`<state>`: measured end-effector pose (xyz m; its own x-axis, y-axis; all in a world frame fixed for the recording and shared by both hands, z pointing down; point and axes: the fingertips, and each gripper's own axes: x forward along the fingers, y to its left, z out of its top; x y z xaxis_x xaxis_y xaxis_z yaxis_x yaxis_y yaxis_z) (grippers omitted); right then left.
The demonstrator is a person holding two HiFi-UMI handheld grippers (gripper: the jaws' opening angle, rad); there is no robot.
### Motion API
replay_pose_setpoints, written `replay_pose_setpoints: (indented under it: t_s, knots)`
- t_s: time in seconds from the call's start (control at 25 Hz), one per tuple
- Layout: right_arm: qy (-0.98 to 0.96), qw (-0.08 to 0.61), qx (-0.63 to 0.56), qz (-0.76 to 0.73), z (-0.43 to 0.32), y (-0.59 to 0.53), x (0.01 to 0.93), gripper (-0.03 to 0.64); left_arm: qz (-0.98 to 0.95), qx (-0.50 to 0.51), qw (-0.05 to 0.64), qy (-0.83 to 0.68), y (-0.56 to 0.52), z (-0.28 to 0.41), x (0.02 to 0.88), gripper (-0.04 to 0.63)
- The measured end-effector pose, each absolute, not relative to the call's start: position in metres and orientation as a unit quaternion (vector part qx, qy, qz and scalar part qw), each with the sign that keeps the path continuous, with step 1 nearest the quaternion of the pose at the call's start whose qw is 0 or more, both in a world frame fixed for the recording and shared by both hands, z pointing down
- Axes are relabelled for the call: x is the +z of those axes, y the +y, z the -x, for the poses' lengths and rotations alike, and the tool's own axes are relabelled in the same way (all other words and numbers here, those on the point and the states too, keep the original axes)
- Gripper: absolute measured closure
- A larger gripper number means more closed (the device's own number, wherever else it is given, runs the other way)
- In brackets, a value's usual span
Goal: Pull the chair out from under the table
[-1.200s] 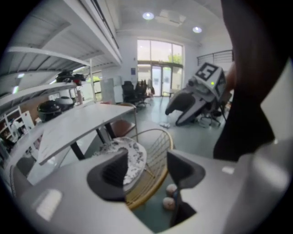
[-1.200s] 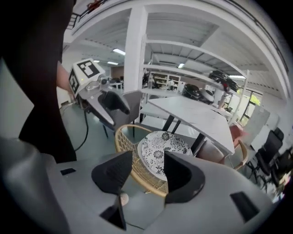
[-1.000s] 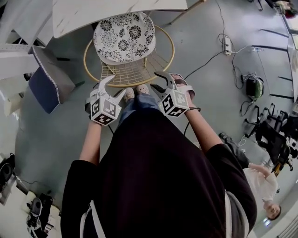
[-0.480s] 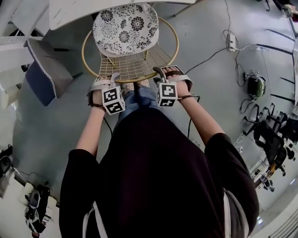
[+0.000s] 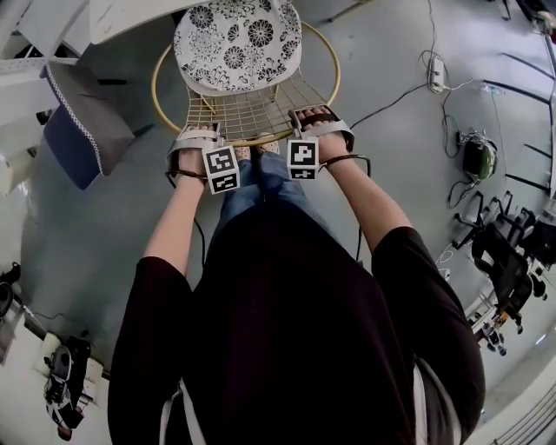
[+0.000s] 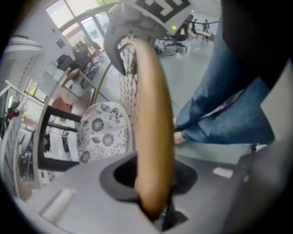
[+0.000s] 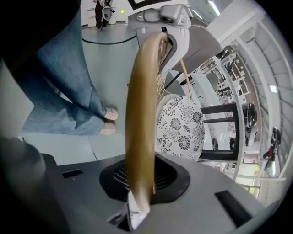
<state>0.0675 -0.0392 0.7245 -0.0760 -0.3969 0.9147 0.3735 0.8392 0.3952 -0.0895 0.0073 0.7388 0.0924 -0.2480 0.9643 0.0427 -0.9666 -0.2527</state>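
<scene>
The chair (image 5: 248,109) has a gold wire back, a round gold rim (image 5: 252,139) and a floral seat cushion (image 5: 236,43) tucked under the white table (image 5: 130,13). My left gripper (image 5: 198,139) and right gripper (image 5: 317,123) point down onto the near arc of that rim, a short way apart. In the left gripper view the rim (image 6: 153,128) runs between the jaws of my left gripper (image 6: 153,201), which are closing on it. The right gripper view shows the same: the rim (image 7: 139,119) sits in my right gripper (image 7: 137,201), jaws closing and pads against it.
A blue-grey padded seat (image 5: 78,122) stands left of the chair. A power strip (image 5: 436,74) and cables lie on the floor at right, with black office chairs (image 5: 512,252) further right. The person's feet (image 5: 252,155) and jeans are just behind the chair back.
Both grippers dropped from above the chair back onto its gold rim, rolled upright, and their wide-open jaws came together around the rim.
</scene>
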Motion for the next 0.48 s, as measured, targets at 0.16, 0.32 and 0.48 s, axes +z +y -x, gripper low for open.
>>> replay_pose_setpoints:
  t_s: [0.16, 0.32, 0.48]
  knots:
    - [-0.659, 0.686, -0.310, 0.009, -0.0675, -0.0397, 0.7236, 0.588, 0.729, -0.671, 0.116, 0.071, 0.0059, 0.0900, 0.7376, 0.509]
    - [-0.655, 0.693, -0.300, 0.009, -0.0685, -0.0390, 0.7246, 0.589, 0.726, -0.676, 0.114, 0.054, 0.0086, 0.0908, 0.7386, 0.535]
    - [-0.652, 0.701, -0.289, 0.007, -0.0685, -0.0378, 0.7248, 0.589, 0.725, -0.677, 0.114, 0.053, 0.0093, 0.0916, 0.7382, 0.535]
